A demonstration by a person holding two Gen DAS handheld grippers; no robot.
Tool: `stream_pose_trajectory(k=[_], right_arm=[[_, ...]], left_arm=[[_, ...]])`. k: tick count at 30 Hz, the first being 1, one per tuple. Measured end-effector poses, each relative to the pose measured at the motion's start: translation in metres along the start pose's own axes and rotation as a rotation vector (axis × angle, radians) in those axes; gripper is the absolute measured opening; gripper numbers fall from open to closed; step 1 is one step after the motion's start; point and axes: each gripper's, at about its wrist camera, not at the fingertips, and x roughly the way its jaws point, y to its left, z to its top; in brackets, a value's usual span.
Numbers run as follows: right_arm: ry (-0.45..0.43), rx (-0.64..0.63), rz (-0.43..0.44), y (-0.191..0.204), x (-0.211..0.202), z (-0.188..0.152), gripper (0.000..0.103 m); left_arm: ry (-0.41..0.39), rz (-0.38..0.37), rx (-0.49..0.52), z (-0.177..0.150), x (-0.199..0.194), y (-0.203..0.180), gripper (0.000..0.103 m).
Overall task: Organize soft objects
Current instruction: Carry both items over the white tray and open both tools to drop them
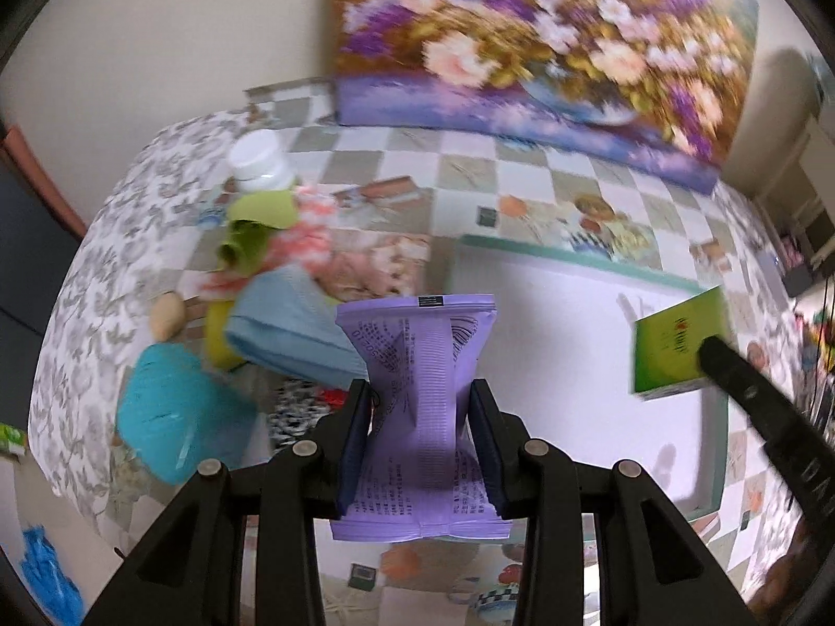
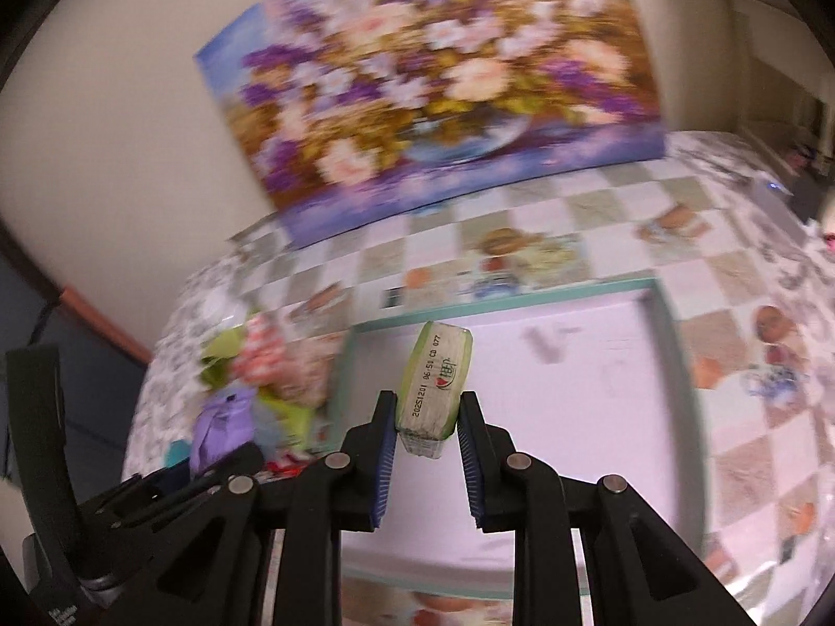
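Observation:
My left gripper (image 1: 420, 396) is shut on a purple soft packet (image 1: 422, 365), pinched at its middle and held above the near left part of a white tray with a teal rim (image 1: 574, 255). My right gripper (image 2: 427, 407) is shut on a green tissue pack (image 2: 436, 381) and holds it over the same tray (image 2: 501, 308). The green pack (image 1: 678, 344) and the right gripper's black finger (image 1: 741, 386) show at the right of the left wrist view. The purple packet (image 2: 224, 422) shows at the lower left of the right wrist view.
A pile of soft things lies left of the tray: a blue pack (image 1: 292, 328), a teal bag (image 1: 172, 412), green cloth (image 1: 255, 229), a pink-patterned cloth (image 1: 313, 235), a white bottle (image 1: 258, 156). A flower painting (image 1: 543, 47) leans on the wall behind. The checked tablecloth (image 1: 469, 167) covers the table.

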Motion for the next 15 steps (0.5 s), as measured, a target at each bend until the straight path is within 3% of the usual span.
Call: stream_pose_trajectory(k=[7,15], right_arm=[[-0.020,0.062,-0.164,-0.051,-0.005,0.006,0.025],[-0.005,0.085,-0.253,-0.078,0.000,0.006,0.025]], left_arm=[[0.073,-0.036,0.063,-0.001,0.030,-0.034,0.040],[0.114,-0.038,0.110,0.003,0.059,-0.062,0.040]])
